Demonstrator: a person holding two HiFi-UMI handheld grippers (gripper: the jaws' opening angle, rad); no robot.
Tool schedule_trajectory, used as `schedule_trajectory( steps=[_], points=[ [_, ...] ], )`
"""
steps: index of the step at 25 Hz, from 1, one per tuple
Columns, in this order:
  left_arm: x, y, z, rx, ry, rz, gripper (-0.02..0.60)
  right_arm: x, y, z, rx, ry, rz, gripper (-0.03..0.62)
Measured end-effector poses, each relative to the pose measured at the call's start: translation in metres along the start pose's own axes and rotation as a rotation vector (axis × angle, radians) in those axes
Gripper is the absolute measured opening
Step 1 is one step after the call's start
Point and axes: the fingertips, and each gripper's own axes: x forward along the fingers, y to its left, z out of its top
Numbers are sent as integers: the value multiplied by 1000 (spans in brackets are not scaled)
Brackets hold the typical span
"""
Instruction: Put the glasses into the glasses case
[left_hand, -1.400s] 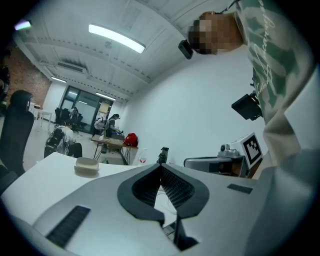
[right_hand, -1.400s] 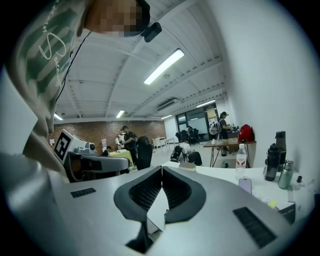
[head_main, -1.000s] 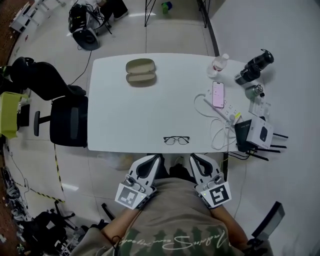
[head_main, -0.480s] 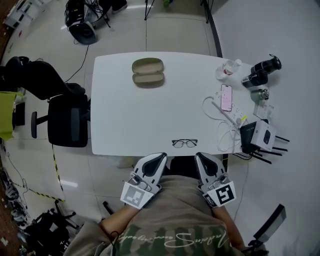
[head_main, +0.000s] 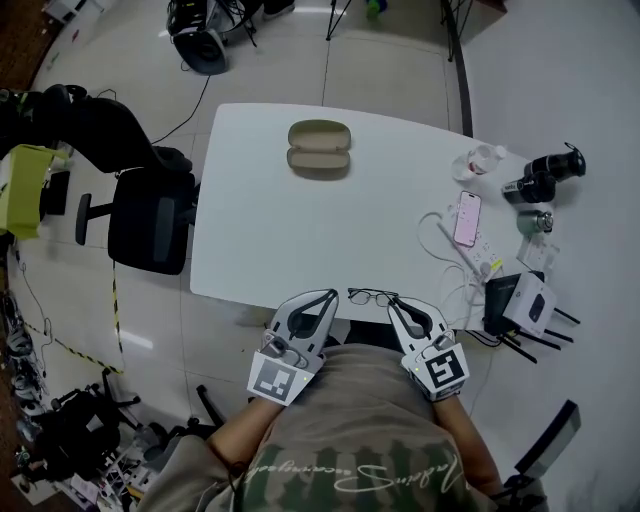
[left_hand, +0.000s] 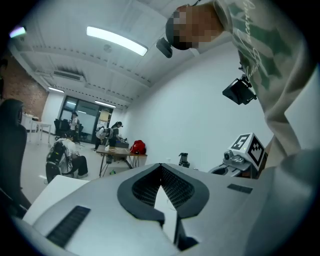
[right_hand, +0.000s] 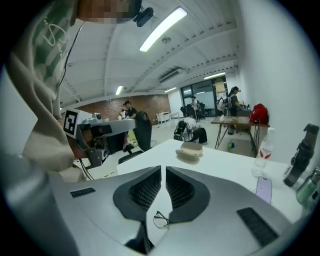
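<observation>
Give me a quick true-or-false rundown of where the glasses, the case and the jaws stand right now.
1. The glasses case lies open on the far side of the table. True.
2. The glasses are already in the case. False: they lie at the table's near edge.
3. The left gripper holds the glasses. False: its jaws are together with nothing between them.
4. A phone lies on the table's right side. True.

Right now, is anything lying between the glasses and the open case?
Nothing visible does. The glasses lie at the near edge of the table, the open glasses case near the far edge, with bare tabletop between them. The phone and power strip sit off to the right, clear of that path.
</observation>
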Motion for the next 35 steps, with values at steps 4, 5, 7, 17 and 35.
schedule_trajectory(
  steps=[4, 5, 7, 17, 35],
  points=[
    [3, 7, 9, 91, -25, 93, 5, 16, 2, -17, -3, 87, 57, 14],
    [3, 8, 8, 86, -25, 103, 5, 20, 3, -22, -20, 113, 73, 14],
    [2, 8, 1, 43, -8, 111, 5, 27, 6, -33, -48, 170, 120, 15],
    [-10, 0, -15, 15, -9, 213, 5, 49, 13, -93, -233, 421, 284, 66],
    [-41, 8, -19, -52, 34, 352, 5, 83, -6, -175, -650, 689, 328, 67]
  ],
)
